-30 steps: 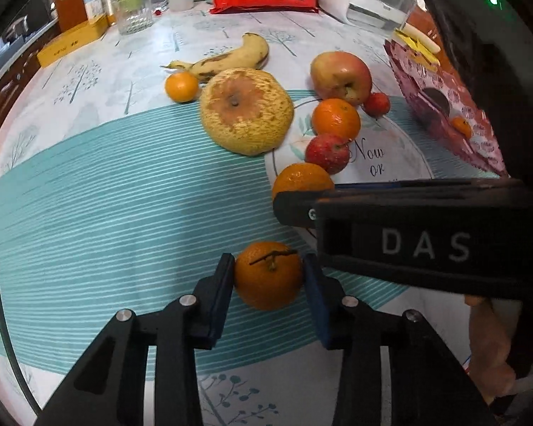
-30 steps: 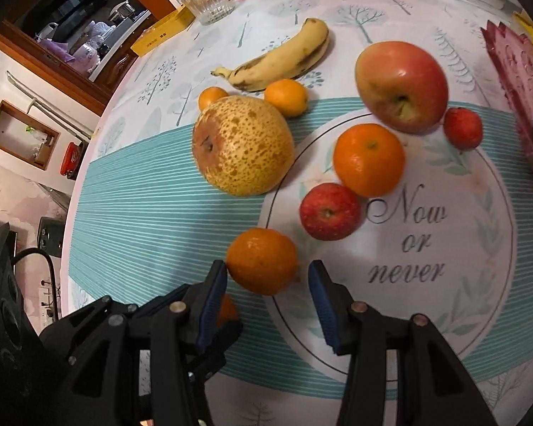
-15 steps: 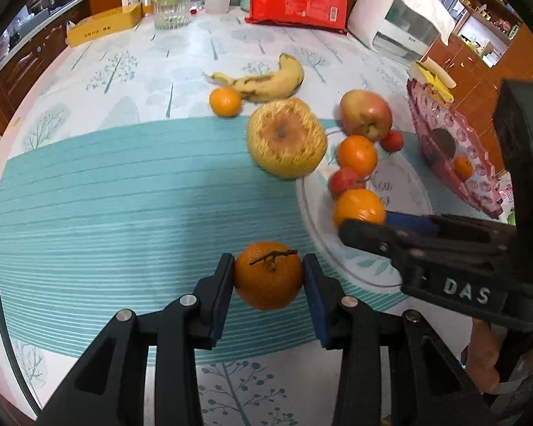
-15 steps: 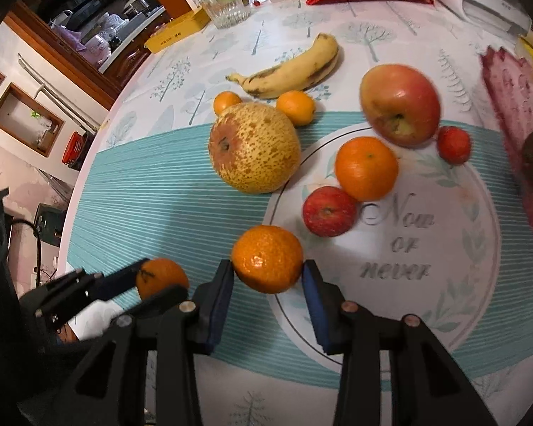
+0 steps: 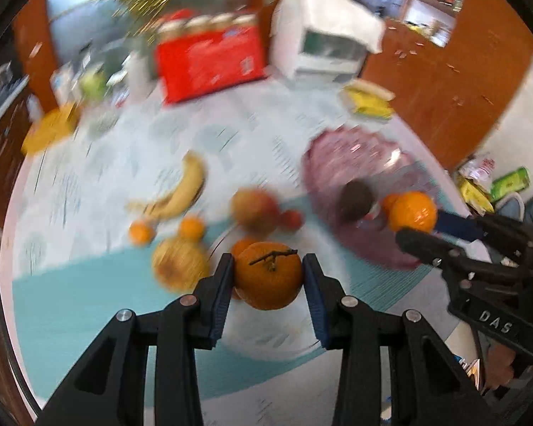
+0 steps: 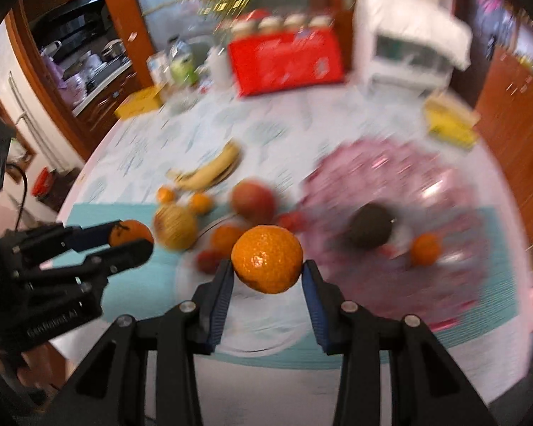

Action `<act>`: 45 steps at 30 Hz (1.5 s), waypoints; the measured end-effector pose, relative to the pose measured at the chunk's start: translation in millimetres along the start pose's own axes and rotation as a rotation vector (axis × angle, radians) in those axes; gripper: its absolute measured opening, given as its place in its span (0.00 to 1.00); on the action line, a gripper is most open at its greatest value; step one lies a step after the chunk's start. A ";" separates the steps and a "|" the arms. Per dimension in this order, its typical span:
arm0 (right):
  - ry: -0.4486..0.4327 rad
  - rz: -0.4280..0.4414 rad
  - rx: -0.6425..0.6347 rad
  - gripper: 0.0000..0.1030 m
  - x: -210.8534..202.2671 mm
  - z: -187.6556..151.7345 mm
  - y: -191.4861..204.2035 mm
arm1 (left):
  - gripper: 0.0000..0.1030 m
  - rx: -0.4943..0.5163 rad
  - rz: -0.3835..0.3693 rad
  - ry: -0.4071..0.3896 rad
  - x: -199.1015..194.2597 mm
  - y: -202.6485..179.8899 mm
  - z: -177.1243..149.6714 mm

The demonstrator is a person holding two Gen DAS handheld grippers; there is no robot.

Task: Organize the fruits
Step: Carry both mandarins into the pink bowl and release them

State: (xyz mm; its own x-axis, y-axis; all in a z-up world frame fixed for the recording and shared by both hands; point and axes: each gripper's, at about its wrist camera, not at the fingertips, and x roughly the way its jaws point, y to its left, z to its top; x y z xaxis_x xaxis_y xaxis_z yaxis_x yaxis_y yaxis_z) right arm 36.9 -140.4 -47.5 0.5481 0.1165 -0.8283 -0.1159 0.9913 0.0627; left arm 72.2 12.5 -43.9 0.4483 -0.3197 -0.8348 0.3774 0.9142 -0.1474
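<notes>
My left gripper [image 5: 268, 280] is shut on an orange with a stem [image 5: 268, 275] and holds it above the table. My right gripper [image 6: 267, 273] is shut on another orange [image 6: 267, 258], also lifted. Each shows in the other's view: the right gripper [image 5: 414, 222] near the pink fruit bowl [image 5: 359, 163], the left gripper [image 6: 131, 239] at the left. The pink bowl [image 6: 391, 184] holds a dark fruit [image 6: 369, 225] and a small orange [image 6: 424, 248]. The background is blurred.
On the table lie a banana [image 6: 209, 172], a large yellow pear [image 6: 176, 225], an apple [image 6: 252, 200], small tangerines [image 6: 165, 193], an orange [image 6: 225, 236] and small red fruits on the white plate [image 6: 266, 326]. A red bag [image 6: 284, 62] and white appliance [image 6: 408, 53] stand behind.
Both grippers have lifted their oranges off the table and tilted up toward the far side. The pink bowl has come into fuller view. The right gripper closed on its orange.
</notes>
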 end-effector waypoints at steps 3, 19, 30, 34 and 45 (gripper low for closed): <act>-0.065 -0.093 -0.017 0.39 -33.4 16.3 -33.8 | 0.36 0.059 -0.022 -0.040 -6.0 -33.7 30.1; 0.051 -0.191 0.035 0.39 25.9 6.6 -153.5 | 0.36 0.203 0.049 0.039 110.8 -144.9 111.9; 0.226 -0.056 0.095 0.39 107.7 -27.6 -158.0 | 0.36 0.200 0.102 0.187 224.3 -156.3 114.8; 0.252 -0.045 0.091 0.40 124.5 -35.2 -154.9 | 0.36 0.214 0.113 0.223 248.4 -158.3 114.7; 0.188 -0.027 0.159 0.41 119.8 -26.3 -165.3 | 0.75 0.283 0.147 0.230 261.2 -166.2 113.2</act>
State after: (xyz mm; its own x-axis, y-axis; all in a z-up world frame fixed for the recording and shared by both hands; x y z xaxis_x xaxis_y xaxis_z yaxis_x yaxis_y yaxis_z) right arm 99.9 -292.0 -171.7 0.3841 0.0907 -0.9188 0.0364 0.9929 0.1132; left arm 218.2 -251.2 -177.4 0.3329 -0.0964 -0.9380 0.5459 0.8308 0.1083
